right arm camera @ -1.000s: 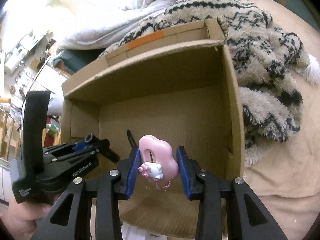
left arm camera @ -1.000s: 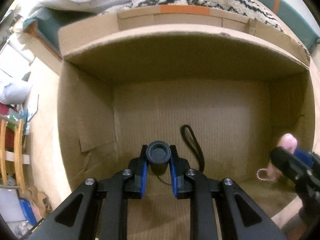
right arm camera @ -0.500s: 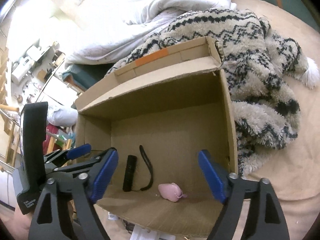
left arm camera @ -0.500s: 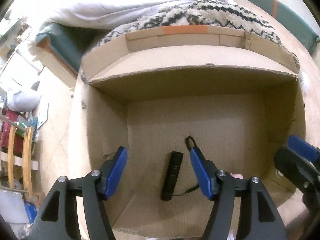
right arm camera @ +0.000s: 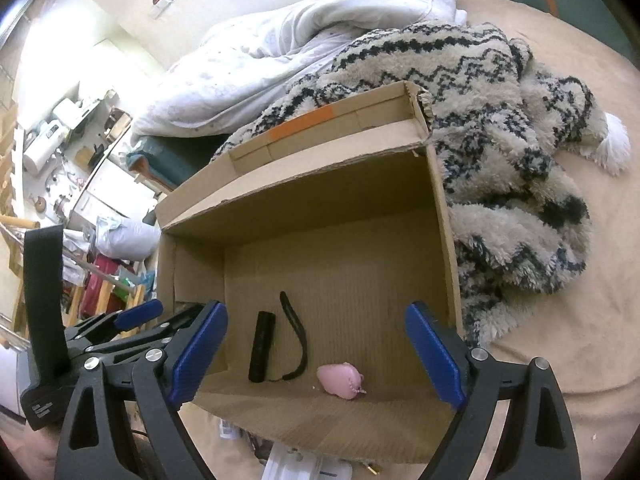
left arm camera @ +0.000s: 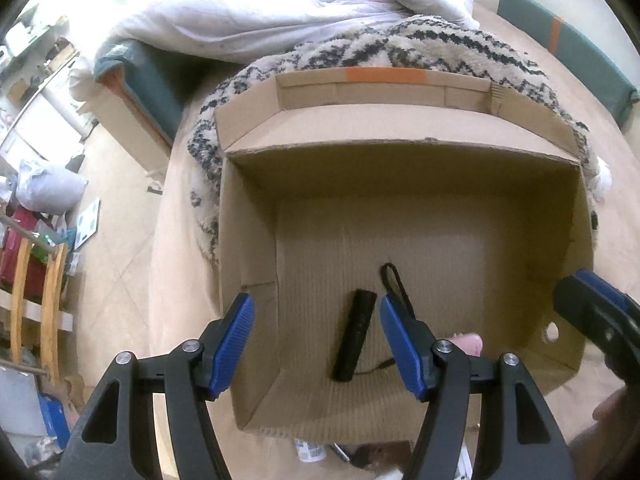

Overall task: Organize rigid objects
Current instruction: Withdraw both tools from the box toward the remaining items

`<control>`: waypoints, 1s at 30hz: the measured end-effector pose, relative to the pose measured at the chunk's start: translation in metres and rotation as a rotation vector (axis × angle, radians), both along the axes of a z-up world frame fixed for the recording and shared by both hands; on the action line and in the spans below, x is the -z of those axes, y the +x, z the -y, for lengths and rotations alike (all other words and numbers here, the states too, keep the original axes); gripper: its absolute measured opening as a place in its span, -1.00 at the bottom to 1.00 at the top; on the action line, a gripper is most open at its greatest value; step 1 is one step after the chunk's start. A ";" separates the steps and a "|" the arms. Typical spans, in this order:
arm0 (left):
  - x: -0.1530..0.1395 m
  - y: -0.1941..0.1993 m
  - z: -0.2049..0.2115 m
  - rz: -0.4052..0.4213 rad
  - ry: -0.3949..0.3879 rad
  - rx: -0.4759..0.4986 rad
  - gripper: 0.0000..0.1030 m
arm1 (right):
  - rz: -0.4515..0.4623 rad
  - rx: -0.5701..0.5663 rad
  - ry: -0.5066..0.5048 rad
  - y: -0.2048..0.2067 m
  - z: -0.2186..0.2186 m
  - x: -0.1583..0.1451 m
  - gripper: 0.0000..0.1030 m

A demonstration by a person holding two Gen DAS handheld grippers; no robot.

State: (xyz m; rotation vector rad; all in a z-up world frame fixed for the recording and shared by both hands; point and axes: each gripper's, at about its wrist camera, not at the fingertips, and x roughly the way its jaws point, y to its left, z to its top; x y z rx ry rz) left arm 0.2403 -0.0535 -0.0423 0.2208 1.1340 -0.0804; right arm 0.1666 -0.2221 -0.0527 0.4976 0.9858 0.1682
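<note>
An open cardboard box (left arm camera: 248, 240) (right arm camera: 444, 240) sits on a beige bed. A black flashlight (left arm camera: 354, 334) (right arm camera: 261, 346) with a black wrist strap (right arm camera: 296, 332) lies on the box floor. A pink charm (right arm camera: 340, 380) lies near the box's front; in the left wrist view only its tip (left arm camera: 468, 342) shows behind my finger. My left gripper (left arm camera: 316, 344) is open and empty above the box's front left; it also shows in the right wrist view (right arm camera: 136, 318). My right gripper (right arm camera: 316, 350) is open and empty above the box's front edge.
A fluffy black-and-white blanket (right arm camera: 500, 140) lies behind and right of the box, with a white duvet (left arm camera: 280, 8) beyond. Small items (right arm camera: 304, 466) lie on the bed just in front of the box. Cluttered floor and wooden furniture (left arm camera: 36, 300) are at the left.
Both grippers opened and let go: the flashlight and the pink charm now lie on the box floor. Both grippers have pulled back and up from the box.
</note>
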 end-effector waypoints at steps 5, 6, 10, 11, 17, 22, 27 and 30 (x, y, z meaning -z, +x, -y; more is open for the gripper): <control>-0.005 -0.016 -0.011 -0.003 -0.038 0.006 0.21 | -0.009 -0.011 -0.014 -0.010 -0.004 0.000 0.87; -0.007 -0.020 -0.015 0.000 -0.041 0.005 0.21 | -0.008 -0.017 -0.020 -0.013 -0.006 -0.001 0.87; -0.012 -0.034 -0.028 0.011 -0.065 -0.001 0.21 | 0.000 -0.036 -0.034 -0.023 -0.011 -0.005 0.87; -0.012 -0.037 -0.032 0.014 -0.072 -0.004 0.21 | 0.003 -0.039 -0.038 -0.026 -0.011 -0.006 0.87; -0.012 -0.065 -0.057 0.019 -0.141 -0.043 0.21 | -0.009 -0.048 -0.015 -0.046 -0.018 -0.004 0.87; -0.008 -0.085 -0.072 0.054 -0.130 -0.041 0.21 | -0.027 -0.069 -0.011 -0.064 -0.025 0.000 0.87; 0.007 -0.091 -0.092 0.079 -0.100 -0.070 0.21 | -0.072 -0.053 0.028 -0.080 -0.026 0.010 0.87; 0.021 -0.087 -0.107 0.029 -0.118 -0.139 0.21 | -0.114 -0.037 0.051 -0.083 -0.025 0.021 0.87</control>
